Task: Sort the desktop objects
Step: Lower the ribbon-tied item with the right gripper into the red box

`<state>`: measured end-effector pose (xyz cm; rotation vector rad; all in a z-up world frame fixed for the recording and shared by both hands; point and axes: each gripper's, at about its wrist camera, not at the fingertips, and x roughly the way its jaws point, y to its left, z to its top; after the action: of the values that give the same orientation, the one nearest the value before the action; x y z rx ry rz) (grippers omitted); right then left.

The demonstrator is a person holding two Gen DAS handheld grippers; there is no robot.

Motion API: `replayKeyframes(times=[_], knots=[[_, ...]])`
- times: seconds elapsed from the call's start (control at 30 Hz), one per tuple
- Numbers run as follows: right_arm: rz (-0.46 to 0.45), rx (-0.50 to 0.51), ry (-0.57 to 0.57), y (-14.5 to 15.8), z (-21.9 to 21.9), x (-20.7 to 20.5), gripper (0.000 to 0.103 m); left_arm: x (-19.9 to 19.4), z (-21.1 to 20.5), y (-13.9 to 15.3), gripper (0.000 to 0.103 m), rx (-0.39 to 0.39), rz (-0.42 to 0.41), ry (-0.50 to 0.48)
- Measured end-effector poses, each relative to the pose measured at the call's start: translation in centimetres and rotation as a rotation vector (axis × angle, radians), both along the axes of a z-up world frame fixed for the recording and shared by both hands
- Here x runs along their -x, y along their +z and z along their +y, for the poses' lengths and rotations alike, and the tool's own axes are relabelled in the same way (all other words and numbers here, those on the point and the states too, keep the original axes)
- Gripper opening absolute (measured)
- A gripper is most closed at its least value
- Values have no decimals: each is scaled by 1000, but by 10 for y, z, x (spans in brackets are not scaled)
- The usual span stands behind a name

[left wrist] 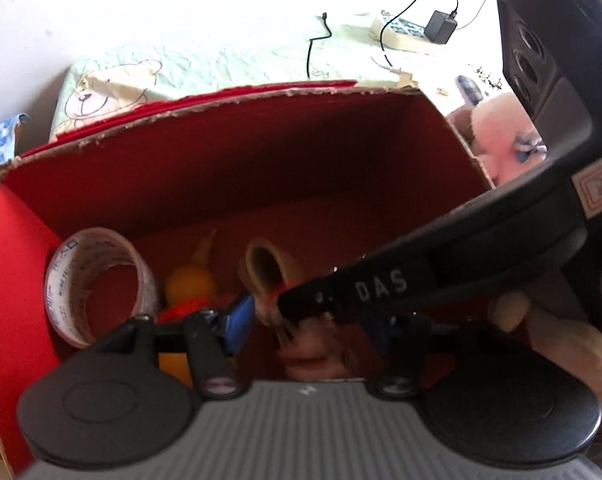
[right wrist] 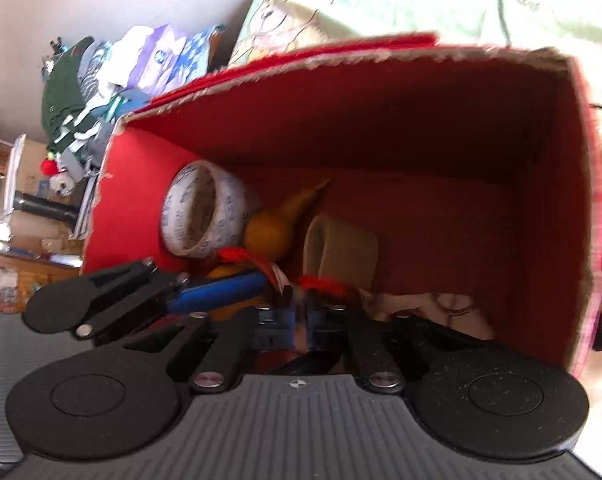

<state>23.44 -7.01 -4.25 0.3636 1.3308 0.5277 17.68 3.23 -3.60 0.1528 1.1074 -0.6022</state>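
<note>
The red cardboard box (right wrist: 141,184) with torn rims holds a tape roll (right wrist: 205,212), a yellow gourd (right wrist: 269,232) and a tan cup (right wrist: 341,252) at its left; its right floor lies bare. Both grippers, left (left wrist: 301,328) and right (right wrist: 297,320), reach inside; the left's jaws stand wide, the right's are too blurred to tell

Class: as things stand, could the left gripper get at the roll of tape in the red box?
Probably yes. The roll of tape stands uncovered by the red box's left wall, just left of the left gripper.
</note>
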Motion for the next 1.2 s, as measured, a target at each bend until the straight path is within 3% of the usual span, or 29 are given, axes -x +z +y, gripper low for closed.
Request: replayKeyframes(times=[0.17, 0.4, 0.57, 0.8, 0.93, 1.1, 1.2], knots=[[-21, 23, 3, 2, -3, -1, 7, -3, 6, -1, 63, -20, -3, 26], [3, 62, 24, -5, -2, -6, 24, -12, 12, -11, 68, -53, -11, 46], [101, -9, -9, -19, -5, -12, 23, -15, 20, -21, 69, -61, -14, 51], [135, -80, 25, -21, -7, -13, 23, -10, 23, -15, 74, -73, -24, 56], [103, -40, 17, -18, -3, -10, 24, -11, 19, -21, 82, -112, -53, 54], [83, -15, 35, -19, 2, -9, 23, -14, 20, -25, 82, -103, -38, 55], [104, 7, 42, -23, 5, -12, 24, -10, 15, -26, 82, -145, -64, 41]])
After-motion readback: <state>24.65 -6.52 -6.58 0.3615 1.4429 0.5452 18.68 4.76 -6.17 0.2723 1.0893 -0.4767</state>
